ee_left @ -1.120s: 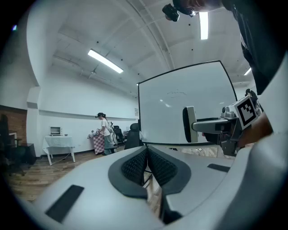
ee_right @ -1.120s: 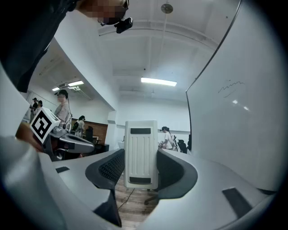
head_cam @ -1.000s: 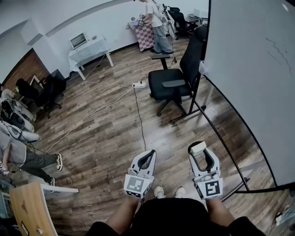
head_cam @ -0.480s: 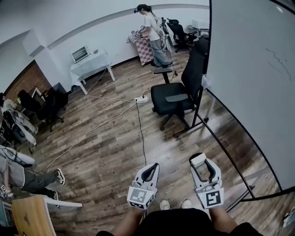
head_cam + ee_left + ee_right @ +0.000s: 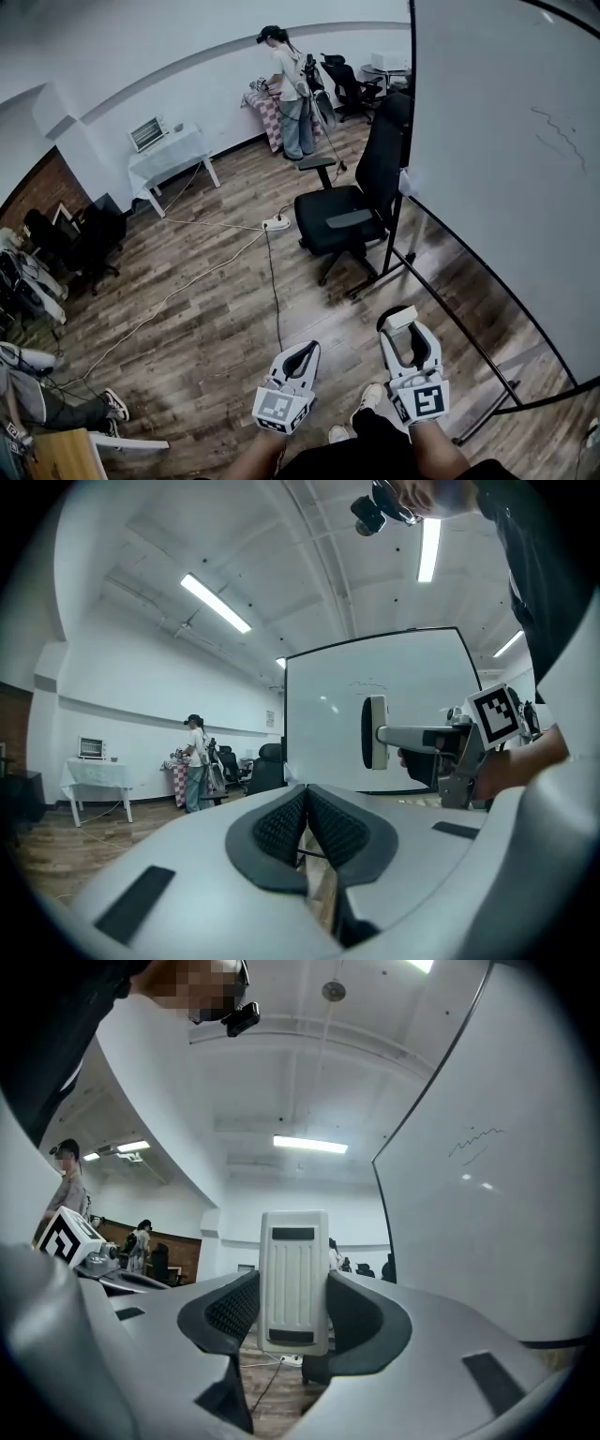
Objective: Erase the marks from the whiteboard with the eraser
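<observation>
On the wooden floor ahead of me, a black office chair is standing just beside the left edge of the whiteboard, between me and the far part of the room; a white power strip is lying near the chair's base, with a cable running from it towards my feet; a person is standing well away by the back wall, and a white counter is sitting farther left. The board's black stand rail is crossing the floor just to the right of my right tongs. Those tongs are clamping the eraser, which is standing upright between the pads, near the board but apart from it; the marks, thin scribbles, are sitting high on the board, well above and to the right of the eraser. My left tongs are hanging low beside the right ones, jaws pressed together with nothing in them. Open floor is lying to my left and ahead; the board is filling the whole right side.
</observation>
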Action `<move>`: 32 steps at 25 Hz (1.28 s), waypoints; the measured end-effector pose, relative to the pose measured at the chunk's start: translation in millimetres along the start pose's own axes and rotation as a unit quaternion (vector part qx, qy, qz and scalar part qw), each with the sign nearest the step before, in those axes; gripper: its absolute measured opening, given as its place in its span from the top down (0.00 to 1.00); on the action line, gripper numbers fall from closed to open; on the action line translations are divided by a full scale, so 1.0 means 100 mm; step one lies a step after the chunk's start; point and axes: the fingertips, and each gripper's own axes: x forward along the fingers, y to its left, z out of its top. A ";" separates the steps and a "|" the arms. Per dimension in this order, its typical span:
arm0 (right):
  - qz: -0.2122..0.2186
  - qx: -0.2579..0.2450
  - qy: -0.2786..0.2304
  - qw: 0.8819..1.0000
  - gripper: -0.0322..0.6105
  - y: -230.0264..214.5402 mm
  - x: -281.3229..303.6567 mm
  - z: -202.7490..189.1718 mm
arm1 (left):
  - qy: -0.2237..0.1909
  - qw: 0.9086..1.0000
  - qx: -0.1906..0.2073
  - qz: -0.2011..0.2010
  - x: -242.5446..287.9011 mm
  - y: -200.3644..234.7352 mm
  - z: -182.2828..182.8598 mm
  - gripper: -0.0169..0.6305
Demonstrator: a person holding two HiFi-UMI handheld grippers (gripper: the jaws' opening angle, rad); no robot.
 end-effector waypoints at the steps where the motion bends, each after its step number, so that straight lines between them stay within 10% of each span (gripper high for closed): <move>1: 0.001 -0.005 -0.005 1.000 0.57 -0.02 0.06 0.01 | -0.003 1.000 0.000 -0.001 0.07 0.03 0.02 0.94; 9: -0.028 -0.023 -0.007 0.999 0.57 -0.51 0.38 -0.07 | 0.009 1.000 -0.013 -0.007 0.75 0.27 -0.02 0.94; 32: -0.165 -0.068 -0.031 0.983 0.57 -2.92 1.06 0.08 | -0.030 0.977 -0.036 -0.206 3.82 -0.51 0.66 0.94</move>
